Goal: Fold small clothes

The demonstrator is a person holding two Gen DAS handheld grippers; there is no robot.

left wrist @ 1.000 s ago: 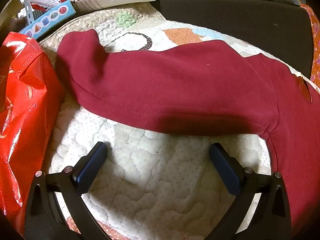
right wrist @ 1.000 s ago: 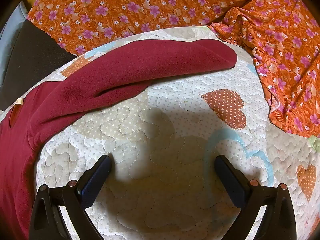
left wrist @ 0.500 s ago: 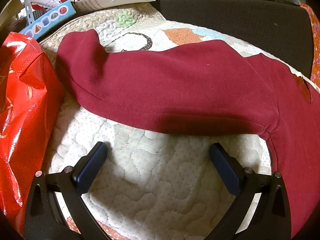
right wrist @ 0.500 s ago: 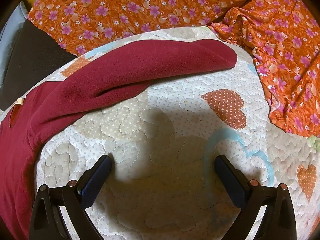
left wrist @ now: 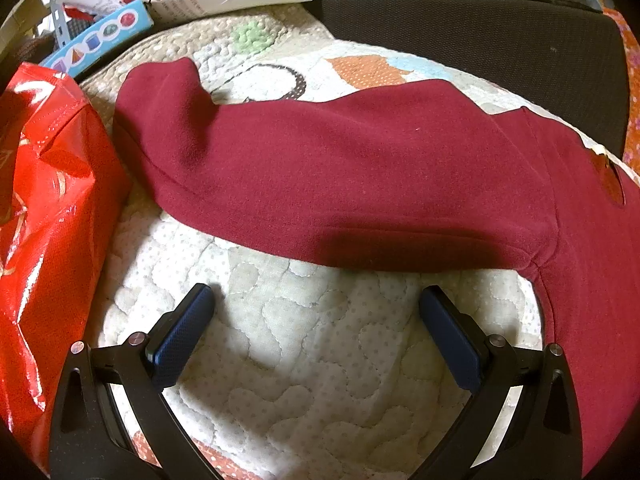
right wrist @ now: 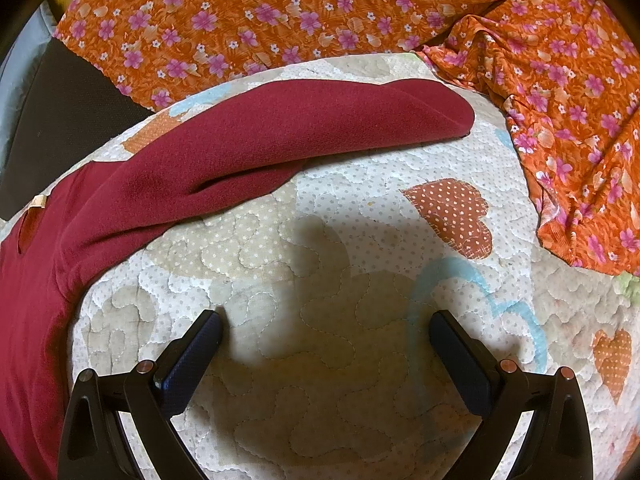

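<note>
Maroon fleece top (left wrist: 360, 176) is lying flat on the quilted mat (left wrist: 304, 360), both sleeves spread out sideways, fabric smooth with a soft crease along one sleeve (right wrist: 256, 148). Left hand-held gripper (left wrist: 316, 300) is hovering over bare quilt just short of the top's sleeve, fingers wide apart, gripping nothing. Right hand-held gripper (right wrist: 326, 326) is doing likewise. Red glossy bag (left wrist: 44, 220) is sitting beside the sleeve cuff; orange floral cloth (right wrist: 360, 12) is lying beyond the other.

Bare quilt (left wrist: 304, 360) ahead; red bag (left wrist: 44, 216) crowds the left.
</note>
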